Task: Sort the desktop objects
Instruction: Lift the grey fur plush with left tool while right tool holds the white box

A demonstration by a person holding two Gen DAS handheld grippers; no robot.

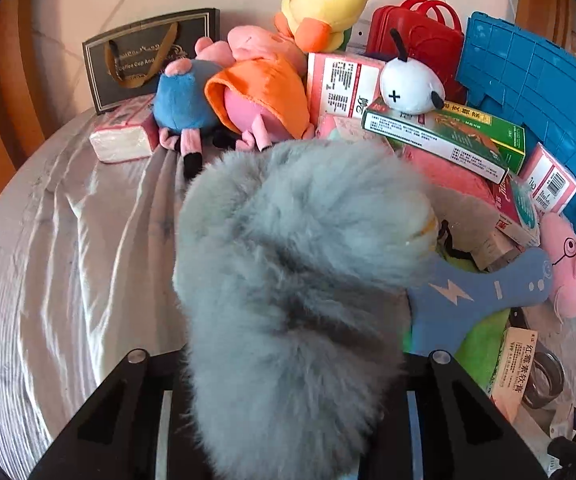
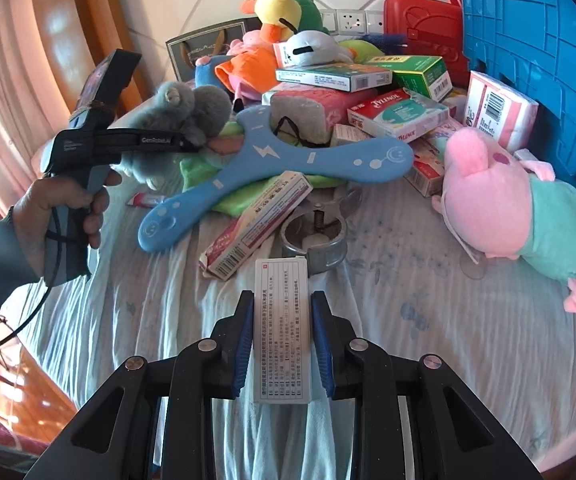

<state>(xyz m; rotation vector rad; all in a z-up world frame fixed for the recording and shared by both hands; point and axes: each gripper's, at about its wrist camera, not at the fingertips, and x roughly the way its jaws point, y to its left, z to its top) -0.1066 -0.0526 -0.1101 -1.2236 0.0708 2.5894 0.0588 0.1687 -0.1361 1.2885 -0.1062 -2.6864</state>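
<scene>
Left tool: clamped on a grey furry plush, held above the left end of the blue boomerang. Centre: right tool, pads pressed on a white medicine box, upright over the cloth-covered table. Behind: a heap of boxes and plush toys. Right: pink pig plush lying beside the blue crate.

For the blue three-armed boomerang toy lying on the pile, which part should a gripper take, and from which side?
Probably the free lower arm of the blue three-armed boomerang toy, near its tip, approached from the open grey bedsheet side. That arm is flat and thin, sticks out clear of the clutter, and suits pinching across its width. Its other arms lie among the medicine boxes and the green cloth.
</scene>
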